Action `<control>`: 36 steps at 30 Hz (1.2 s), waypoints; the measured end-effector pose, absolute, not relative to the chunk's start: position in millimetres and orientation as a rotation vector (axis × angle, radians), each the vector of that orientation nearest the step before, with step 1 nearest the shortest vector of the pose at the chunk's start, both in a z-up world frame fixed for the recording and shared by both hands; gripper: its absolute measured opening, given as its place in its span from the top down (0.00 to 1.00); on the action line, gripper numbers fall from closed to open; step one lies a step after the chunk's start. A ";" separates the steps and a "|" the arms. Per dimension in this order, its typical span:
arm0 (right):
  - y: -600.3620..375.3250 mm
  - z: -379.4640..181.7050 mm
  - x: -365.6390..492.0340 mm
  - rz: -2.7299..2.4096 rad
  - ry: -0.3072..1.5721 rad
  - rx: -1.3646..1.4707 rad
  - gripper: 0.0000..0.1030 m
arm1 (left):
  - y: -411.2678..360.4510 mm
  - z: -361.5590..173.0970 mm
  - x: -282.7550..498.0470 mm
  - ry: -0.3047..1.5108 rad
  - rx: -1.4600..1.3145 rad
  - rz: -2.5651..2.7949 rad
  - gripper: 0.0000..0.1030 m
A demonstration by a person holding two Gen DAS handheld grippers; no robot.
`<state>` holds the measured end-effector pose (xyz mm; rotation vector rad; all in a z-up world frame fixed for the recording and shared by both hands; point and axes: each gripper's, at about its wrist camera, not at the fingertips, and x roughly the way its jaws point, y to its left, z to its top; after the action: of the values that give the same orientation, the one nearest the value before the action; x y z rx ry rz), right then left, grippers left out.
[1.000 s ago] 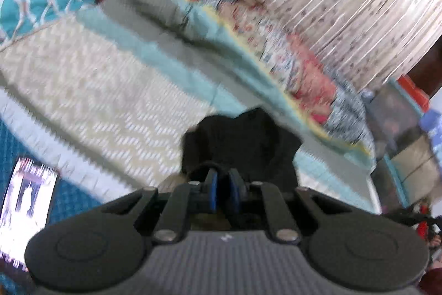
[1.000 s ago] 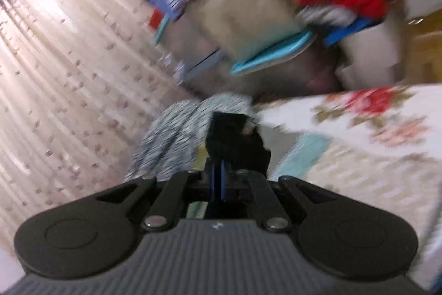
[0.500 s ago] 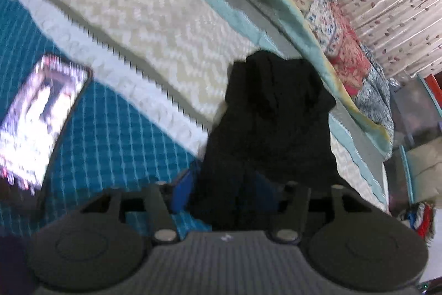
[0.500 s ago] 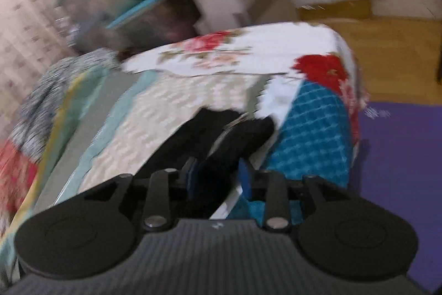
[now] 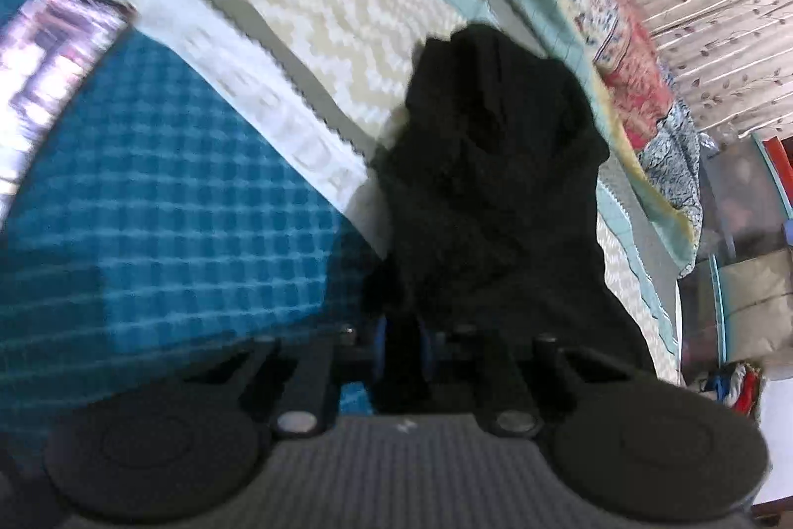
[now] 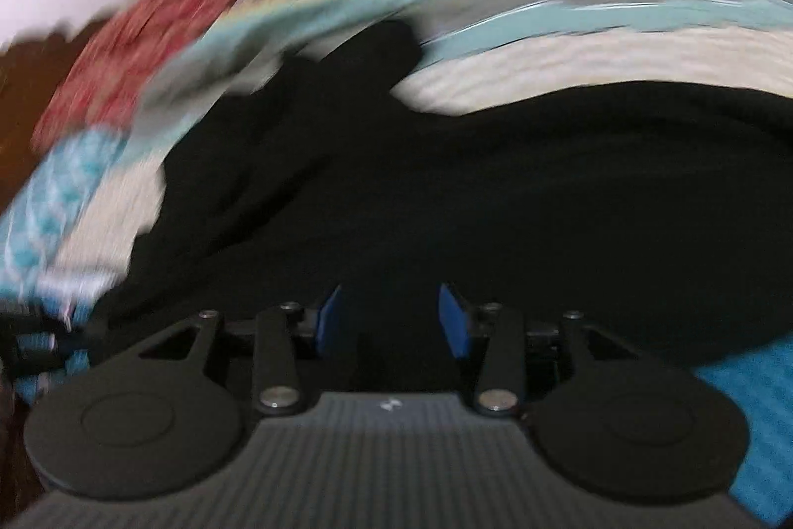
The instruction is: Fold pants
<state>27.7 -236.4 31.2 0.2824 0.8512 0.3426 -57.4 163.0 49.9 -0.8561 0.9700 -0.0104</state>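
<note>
The black pants (image 5: 495,192) lay bunched on the patterned bedspread (image 5: 198,241), a fold of them pinched between the nearly closed blue pads of the left gripper (image 5: 402,343), while the right gripper (image 6: 391,316) hung over the cloth with jaws apart, holding nothing.

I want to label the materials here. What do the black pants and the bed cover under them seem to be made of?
The black pants look like soft matte fabric, maybe knit or fleece: they slump in rounded folds without shine. The bed cover seems a woven or quilted cloth, with a teal grid texture beside a cream zigzag panel. Blur hides the weave.
</note>
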 end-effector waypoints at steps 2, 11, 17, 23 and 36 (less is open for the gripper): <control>-207.2 24.9 36.4 0.392 0.909 0.237 0.56 | 176.2 60.0 -78.6 0.942 -0.865 -0.025 0.89; -179.3 22.5 54.5 0.521 0.989 0.168 0.54 | 192.8 82.1 -113.8 0.914 -0.807 -0.023 0.67; -196.4 51.8 78.8 0.530 0.920 0.236 0.55 | 207.4 109.8 -23.8 0.717 -0.647 0.026 0.45; -218.6 67.9 149.3 0.385 0.869 0.268 0.55 | 183.6 85.1 115.3 0.723 -0.518 -0.061 0.10; -217.1 16.9 352.4 0.155 0.916 0.462 0.34 | 180.3 45.1 101.2 0.729 -0.616 -0.074 0.59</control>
<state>352.4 -217.1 16.9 0.4620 0.9165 0.1550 101.2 180.3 45.1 -0.6164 0.7287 -0.0738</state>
